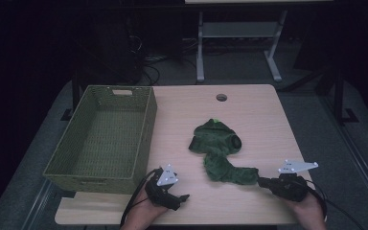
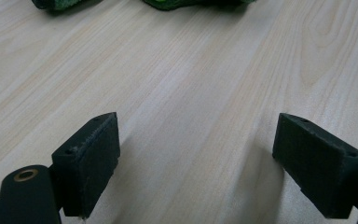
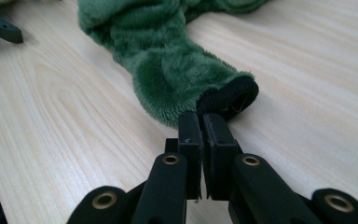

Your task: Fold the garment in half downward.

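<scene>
A green plush garment [image 1: 215, 139] lies crumpled on the wooden table [image 1: 258, 110], with one sleeve stretching toward the front right. The sleeve [image 3: 168, 60] ends in a black cuff [image 3: 230, 95]. My right gripper [image 1: 261, 181] lies low on the table at the cuff, and its jaws [image 3: 201, 119] are pressed together, pinching the cuff's lower rim. My left gripper [image 1: 179, 197] rests near the table's front edge, left of the sleeve. It [image 2: 196, 126] is open over bare wood, with the garment's edge [image 2: 177, 3] well beyond it.
A green woven basket [image 1: 146, 124] stands on the left part of the table, with its near corner beside my left gripper. There is a round cable hole [image 1: 221, 97] near the far edge. Bare wood lies between the two grippers.
</scene>
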A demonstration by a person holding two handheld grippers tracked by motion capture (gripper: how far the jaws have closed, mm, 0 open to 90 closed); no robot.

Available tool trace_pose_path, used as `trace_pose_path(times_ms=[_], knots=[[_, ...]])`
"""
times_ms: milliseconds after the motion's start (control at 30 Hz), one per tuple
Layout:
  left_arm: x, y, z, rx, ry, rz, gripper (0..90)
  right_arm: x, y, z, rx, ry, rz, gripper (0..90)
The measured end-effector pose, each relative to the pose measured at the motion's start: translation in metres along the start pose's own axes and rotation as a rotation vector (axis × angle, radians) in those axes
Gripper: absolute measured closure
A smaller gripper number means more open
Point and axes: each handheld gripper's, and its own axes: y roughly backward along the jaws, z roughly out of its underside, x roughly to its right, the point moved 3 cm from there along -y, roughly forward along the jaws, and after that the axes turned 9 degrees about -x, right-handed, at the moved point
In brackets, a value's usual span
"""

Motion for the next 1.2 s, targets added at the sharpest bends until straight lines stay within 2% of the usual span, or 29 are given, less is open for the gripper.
trace_pose_path(times_ms=[167,233,433,833,933,1067,1200], knots=[[0.000,0.000,0.000,-0.005,-0.006,-0.001,14.2,-0.004,0.006,-0.012,0.039,0.043,-0.006,87.2],[0.000,0.000,0.000,-0.005,-0.006,-0.001,14.2,-0.007,0.008,-0.019,0.053,0.079,-0.007,87.3],[0.000,0.000,0.000,-0.004,-0.005,-0.001,14.2,-0.016,0.011,-0.036,0.084,0.138,-0.020,87.4],[-0.001,0.000,0.000,-0.004,-0.003,-0.003,14.2,-0.033,0.012,-0.073,0.125,0.251,-0.054,90.0],[0.000,0.000,0.000,-0.004,0.001,0.001,14.2,-0.038,0.009,-0.083,0.136,0.263,-0.067,90.0],[0.000,0.000,0.000,-0.004,0.000,0.000,14.2,-0.039,0.000,-0.091,0.121,0.274,-0.058,90.0],[0.000,0.000,0.000,-0.003,-0.001,-0.001,14.2,-0.034,-0.001,-0.084,0.115,0.249,-0.044,89.6]])
